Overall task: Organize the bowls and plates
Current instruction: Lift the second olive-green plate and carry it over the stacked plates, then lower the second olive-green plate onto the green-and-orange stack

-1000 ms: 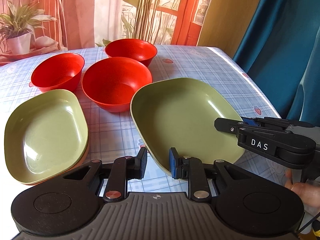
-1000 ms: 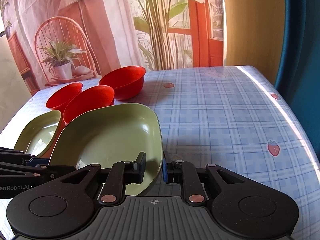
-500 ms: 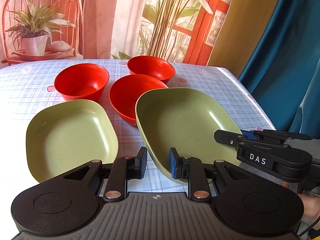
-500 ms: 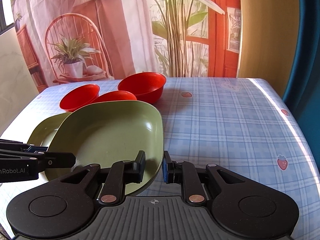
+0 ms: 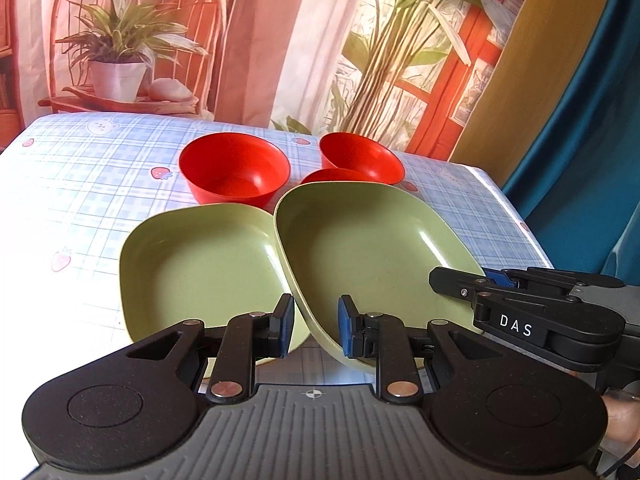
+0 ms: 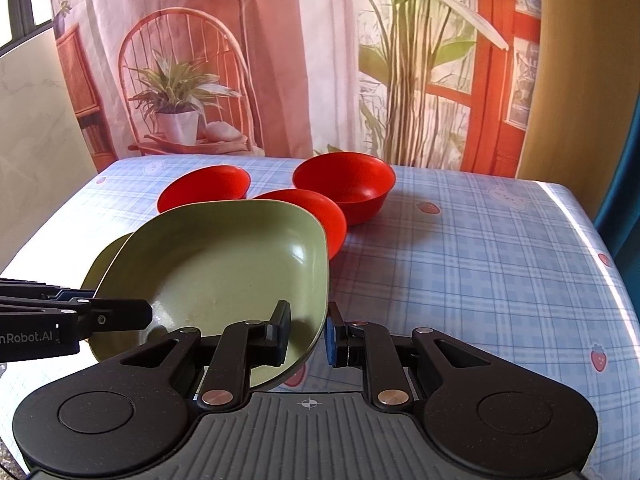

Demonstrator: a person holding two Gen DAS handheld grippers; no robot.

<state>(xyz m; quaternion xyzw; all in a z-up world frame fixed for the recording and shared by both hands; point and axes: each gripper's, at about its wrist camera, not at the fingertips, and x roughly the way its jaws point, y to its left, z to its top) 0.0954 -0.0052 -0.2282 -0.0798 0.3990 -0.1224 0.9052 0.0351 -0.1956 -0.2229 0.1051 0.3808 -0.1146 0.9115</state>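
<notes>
Both hand-held grippers: left (image 5: 312,330), right (image 6: 307,336) clamp green plate (image 6: 224,264) rim | plate raised, tilted

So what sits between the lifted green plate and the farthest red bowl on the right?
A third red bowl, partly hidden behind the raised plate and just in front of the far bowl. The right wrist view shows it best.

clear: tablecloth (image 6: 500,264) right side | blocked: 3 red bowls (image 6: 342,186) behind held plate (image 6: 224,264)
</notes>
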